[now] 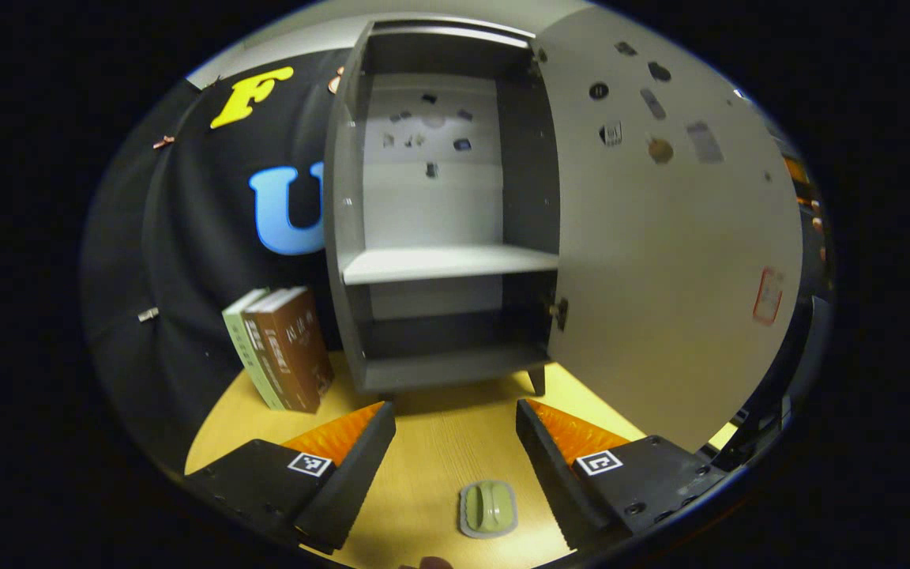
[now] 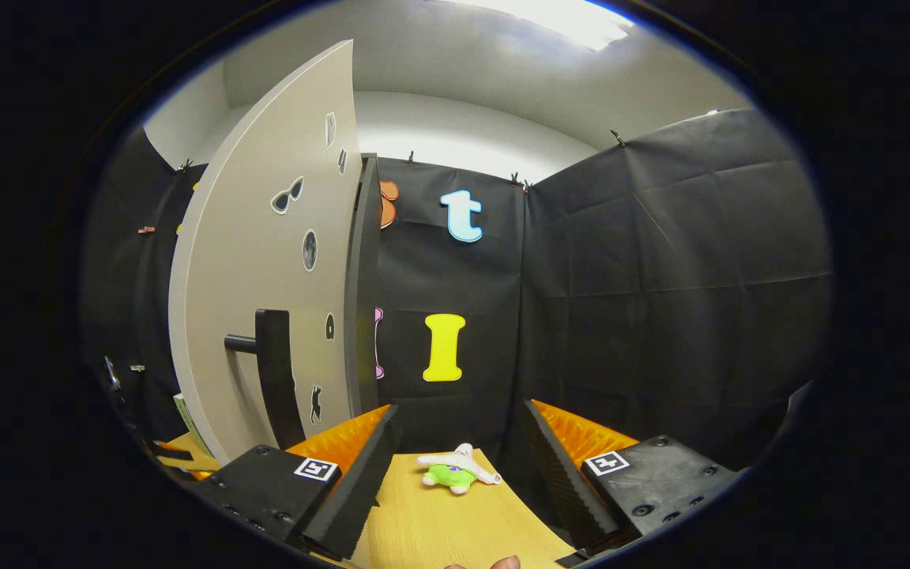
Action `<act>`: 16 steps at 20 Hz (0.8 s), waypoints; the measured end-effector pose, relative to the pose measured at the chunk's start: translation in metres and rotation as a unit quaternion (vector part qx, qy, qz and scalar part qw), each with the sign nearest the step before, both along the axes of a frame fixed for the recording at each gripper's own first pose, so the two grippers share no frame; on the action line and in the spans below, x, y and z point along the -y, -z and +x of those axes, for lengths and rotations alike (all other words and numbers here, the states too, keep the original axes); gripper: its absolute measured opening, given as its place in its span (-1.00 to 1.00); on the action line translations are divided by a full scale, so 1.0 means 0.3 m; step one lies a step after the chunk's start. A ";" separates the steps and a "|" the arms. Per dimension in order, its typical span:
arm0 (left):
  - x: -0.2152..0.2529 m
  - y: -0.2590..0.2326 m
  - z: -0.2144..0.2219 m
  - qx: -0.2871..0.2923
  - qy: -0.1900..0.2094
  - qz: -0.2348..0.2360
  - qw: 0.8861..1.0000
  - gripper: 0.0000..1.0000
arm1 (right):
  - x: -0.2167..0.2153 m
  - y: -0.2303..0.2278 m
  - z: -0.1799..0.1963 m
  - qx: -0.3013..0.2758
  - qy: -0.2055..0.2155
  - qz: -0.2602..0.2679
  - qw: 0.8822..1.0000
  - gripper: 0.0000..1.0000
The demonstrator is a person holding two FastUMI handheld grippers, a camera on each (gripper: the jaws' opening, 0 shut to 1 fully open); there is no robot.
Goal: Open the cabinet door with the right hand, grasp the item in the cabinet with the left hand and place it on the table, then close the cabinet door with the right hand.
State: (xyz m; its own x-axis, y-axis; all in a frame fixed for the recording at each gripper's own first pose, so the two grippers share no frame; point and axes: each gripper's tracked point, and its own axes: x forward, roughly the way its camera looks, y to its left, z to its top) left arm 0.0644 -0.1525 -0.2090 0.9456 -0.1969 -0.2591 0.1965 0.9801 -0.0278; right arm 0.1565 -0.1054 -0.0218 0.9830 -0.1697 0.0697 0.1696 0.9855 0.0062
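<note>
In the left gripper view the grey cabinet (image 1: pixel 439 229) stands with its door (image 1: pixel 660 237) swung wide to the right; both shelves look bare. A small green oval item (image 1: pixel 488 508) lies on the wooden table (image 1: pixel 431 450), low between the fingers of my open left gripper (image 1: pixel 455 438), which touches nothing. In the right gripper view the door (image 2: pixel 265 276) stands to the left, its dark handle (image 2: pixel 273 371) just left of my open right gripper (image 2: pixel 459 442), which holds nothing.
Books (image 1: pixel 281 356) lean against the cabinet's left side. A small green and white plush toy (image 2: pixel 455 470) lies on the table ahead of the right gripper. Black cloth walls close the booth at the back and the right.
</note>
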 end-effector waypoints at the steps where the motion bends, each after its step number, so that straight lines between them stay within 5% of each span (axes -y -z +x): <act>1: -0.022 -0.066 0.000 0.013 -0.012 -0.002 1.000 0.93 | 0.001 -0.002 0.003 0.001 0.001 0.002 1.000 0.94; 9: -0.132 -0.462 0.006 0.087 -0.046 -0.015 0.995 0.92 | -0.043 0.025 0.012 -0.023 -0.020 0.016 0.999 0.94; 16: -0.169 -0.527 -0.020 0.091 -0.052 -0.015 0.994 0.90 | -0.050 0.012 0.004 -0.017 -0.020 0.020 0.999 0.95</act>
